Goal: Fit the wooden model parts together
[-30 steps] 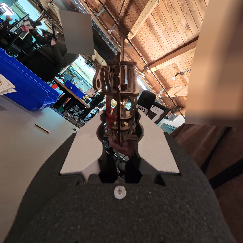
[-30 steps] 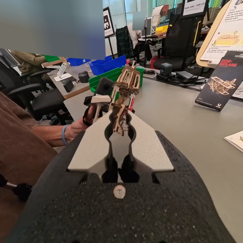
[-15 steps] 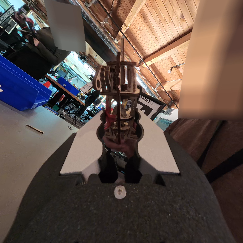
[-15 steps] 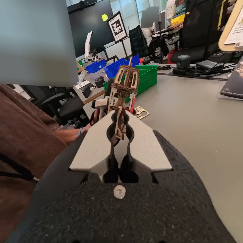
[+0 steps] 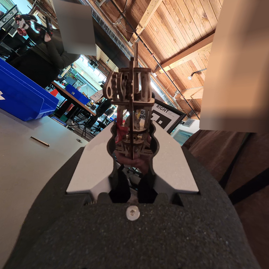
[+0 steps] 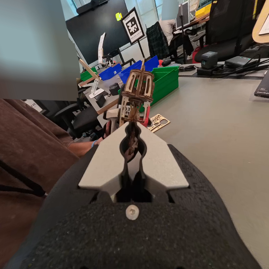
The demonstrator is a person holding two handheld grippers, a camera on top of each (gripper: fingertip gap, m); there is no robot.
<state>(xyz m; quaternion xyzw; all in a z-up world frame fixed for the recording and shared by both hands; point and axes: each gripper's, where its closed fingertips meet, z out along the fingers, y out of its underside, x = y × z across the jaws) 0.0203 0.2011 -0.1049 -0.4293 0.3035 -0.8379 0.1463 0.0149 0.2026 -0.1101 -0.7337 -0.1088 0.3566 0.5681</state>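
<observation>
A wooden model (image 5: 128, 87), a cage-like top on a slotted frame with a red piece (image 5: 120, 128), stands upright between both grippers above the grey table. My left gripper (image 5: 132, 125) is shut on its lower part, its white fingers (image 5: 96, 160) on either side. In the right wrist view the same model (image 6: 138, 87) rises from my right gripper (image 6: 132, 123), which is shut on the thin plate at its lower end. The left gripper (image 6: 112, 116) shows just behind the model there. A hand is partly visible behind the model's base.
A loose wooden part sheet (image 6: 158, 124) lies on the table (image 6: 203, 131) beyond the model, in front of a green bin (image 6: 164, 85). A blue bin (image 5: 26, 99) and a small wooden stick (image 5: 40, 141) lie to the left. A brown sleeve (image 6: 29, 138) fills the near left. My left and right fingertips are right by each other.
The right gripper's fingers have closed tighter on the model's lower plate, and that view has swung right and tilted. The left gripper keeps its hold, with the background shifting slightly.
</observation>
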